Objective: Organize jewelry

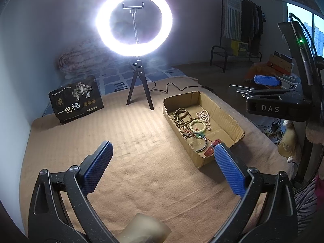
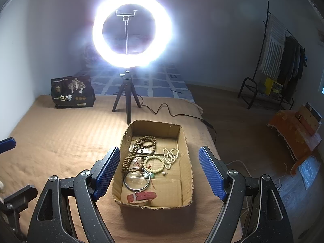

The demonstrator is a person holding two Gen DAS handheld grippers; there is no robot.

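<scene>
Between the spread, empty jaws of the right gripper [image 2: 159, 171] lies the cardboard box [image 2: 187, 147] with jewelry [image 2: 149, 156]. To its left, the left gripper [image 1: 163, 158] is also wide open, holding nothing.

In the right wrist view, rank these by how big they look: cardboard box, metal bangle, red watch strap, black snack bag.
1. cardboard box
2. black snack bag, though it sits farther back, so its true size is unsure
3. metal bangle and red watch strap: look alike, not ranked
</scene>
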